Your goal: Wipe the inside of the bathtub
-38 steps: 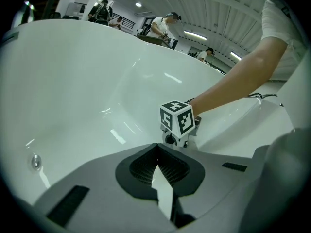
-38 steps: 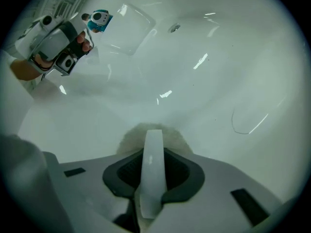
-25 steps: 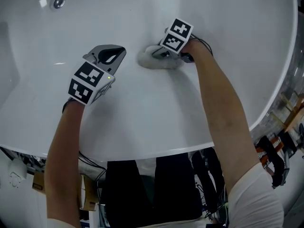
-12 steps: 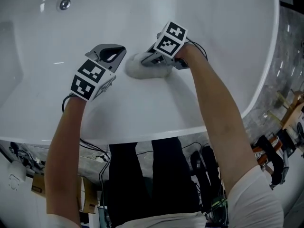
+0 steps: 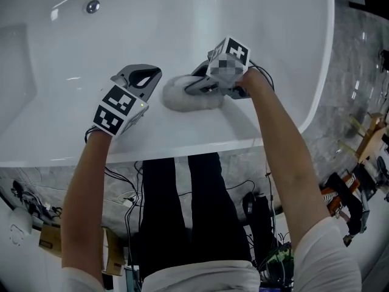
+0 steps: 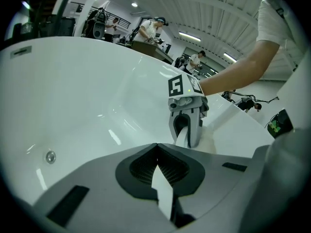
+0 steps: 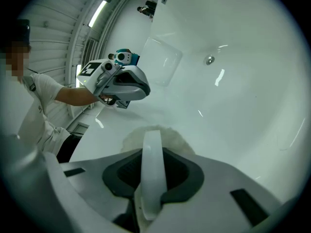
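The white bathtub fills the upper part of the head view. A fluffy white cloth lies pressed on the tub's inner wall near the front rim, and my right gripper is shut on it. In the right gripper view the cloth bulges out past the shut jaws of the right gripper. My left gripper hovers just left of the cloth, shut, with nothing in it. The left gripper view shows the left gripper with its jaws together and the right gripper ahead of it.
A round metal fitting sits on the tub's far wall and shows in the right gripper view as a fitting. The tub's front rim runs below both grippers. Cables and boxes lie on the floor below. People stand in the background.
My right gripper has dragged the cloth left and toward the front rim, closer to the left gripper. The left gripper has hardly moved. The head view has shifted, so the tub sits higher in frame.
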Action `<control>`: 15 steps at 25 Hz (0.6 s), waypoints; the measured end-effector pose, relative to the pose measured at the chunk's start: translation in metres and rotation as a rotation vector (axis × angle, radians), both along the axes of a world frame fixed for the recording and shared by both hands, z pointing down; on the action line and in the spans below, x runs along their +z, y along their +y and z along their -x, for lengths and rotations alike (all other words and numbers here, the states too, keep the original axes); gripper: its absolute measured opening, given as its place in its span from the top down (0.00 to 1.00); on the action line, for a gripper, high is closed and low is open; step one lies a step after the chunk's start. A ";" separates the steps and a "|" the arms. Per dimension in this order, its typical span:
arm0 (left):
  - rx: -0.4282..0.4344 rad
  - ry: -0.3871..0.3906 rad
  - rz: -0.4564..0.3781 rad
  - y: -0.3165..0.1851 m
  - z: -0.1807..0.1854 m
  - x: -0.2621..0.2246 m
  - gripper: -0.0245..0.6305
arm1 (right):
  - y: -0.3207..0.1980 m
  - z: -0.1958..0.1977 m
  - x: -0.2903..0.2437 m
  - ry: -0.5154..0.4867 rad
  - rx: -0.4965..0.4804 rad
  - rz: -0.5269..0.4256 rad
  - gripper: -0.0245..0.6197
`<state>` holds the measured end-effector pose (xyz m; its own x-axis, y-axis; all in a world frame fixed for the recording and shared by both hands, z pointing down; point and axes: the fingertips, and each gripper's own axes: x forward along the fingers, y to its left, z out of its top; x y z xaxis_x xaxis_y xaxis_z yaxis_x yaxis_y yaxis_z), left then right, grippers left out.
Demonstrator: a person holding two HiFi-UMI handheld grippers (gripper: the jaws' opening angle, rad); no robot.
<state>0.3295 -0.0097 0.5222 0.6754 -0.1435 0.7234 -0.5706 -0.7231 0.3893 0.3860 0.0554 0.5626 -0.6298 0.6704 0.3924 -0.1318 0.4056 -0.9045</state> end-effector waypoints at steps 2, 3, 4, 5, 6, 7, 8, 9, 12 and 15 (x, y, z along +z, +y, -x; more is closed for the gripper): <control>-0.013 0.008 -0.001 0.001 0.003 -0.008 0.95 | 0.002 -0.004 -0.018 -0.009 0.015 -0.019 0.82; -0.024 0.009 -0.001 0.001 0.006 -0.012 0.95 | 0.004 -0.005 -0.027 -0.012 0.022 -0.028 0.82; -0.034 0.009 0.000 0.002 0.010 -0.017 0.95 | 0.005 -0.005 -0.037 -0.015 0.027 -0.035 0.82; -0.041 0.009 -0.002 0.003 0.014 -0.022 0.95 | 0.007 -0.004 -0.047 -0.019 0.031 -0.039 0.82; -0.046 0.010 -0.005 0.004 0.019 -0.028 0.95 | 0.009 -0.003 -0.057 -0.023 0.033 -0.040 0.82; -0.047 0.013 -0.009 0.005 0.022 -0.034 0.95 | 0.011 -0.002 -0.067 -0.027 0.035 -0.039 0.82; -0.046 0.015 -0.013 0.006 0.026 -0.039 0.95 | 0.013 -0.001 -0.077 -0.029 0.035 -0.037 0.82; -0.044 0.018 -0.017 0.007 0.029 -0.044 0.95 | 0.015 0.000 -0.086 -0.031 0.036 -0.036 0.82; -0.037 0.022 -0.026 0.012 0.038 -0.058 0.95 | 0.019 0.003 -0.110 -0.038 0.040 -0.044 0.82; -0.037 0.026 -0.030 0.016 0.050 -0.068 0.95 | 0.024 0.013 -0.127 -0.042 0.048 -0.054 0.82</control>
<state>0.2797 0.0060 0.4545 0.6880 -0.1898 0.7004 -0.5868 -0.7134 0.3830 0.3735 0.0793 0.4355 -0.6775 0.6172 0.4002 -0.1151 0.4484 -0.8864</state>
